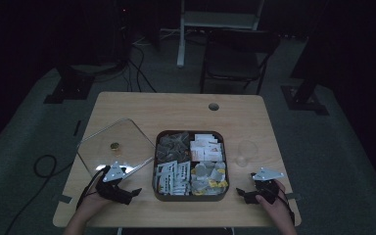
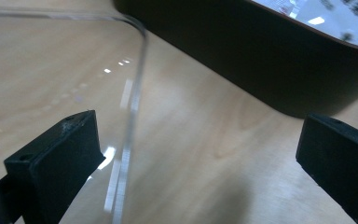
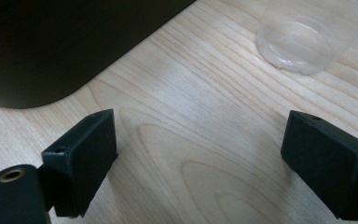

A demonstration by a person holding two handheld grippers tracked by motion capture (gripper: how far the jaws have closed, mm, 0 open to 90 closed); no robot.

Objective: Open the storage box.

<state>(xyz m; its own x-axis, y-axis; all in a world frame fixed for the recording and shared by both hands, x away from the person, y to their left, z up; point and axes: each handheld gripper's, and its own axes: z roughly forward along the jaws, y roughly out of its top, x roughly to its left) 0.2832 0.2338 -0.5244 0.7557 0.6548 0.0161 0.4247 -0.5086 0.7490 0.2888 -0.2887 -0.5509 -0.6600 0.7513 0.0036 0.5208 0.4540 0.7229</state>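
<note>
Already the clear lid (image 1: pixel 112 144) lies off the tea box (image 1: pixel 190 165), while both grippers' jaws gape wide, empty, sachets untouched.

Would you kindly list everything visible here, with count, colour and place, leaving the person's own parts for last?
Table: one, light wood, centre.
Box: one, dark brown, four compartments of packets, mid-table.
Lid: one, clear with gold knob, lying left of the box.
Cup: one, clear, right of the box.
Chair: one, dark, behind the table.
Cables: several, black, on the floor at left.
Left gripper: one, black, jaws open at the lid's near edge.
Right gripper: one, black, jaws open, right of the box.
</note>
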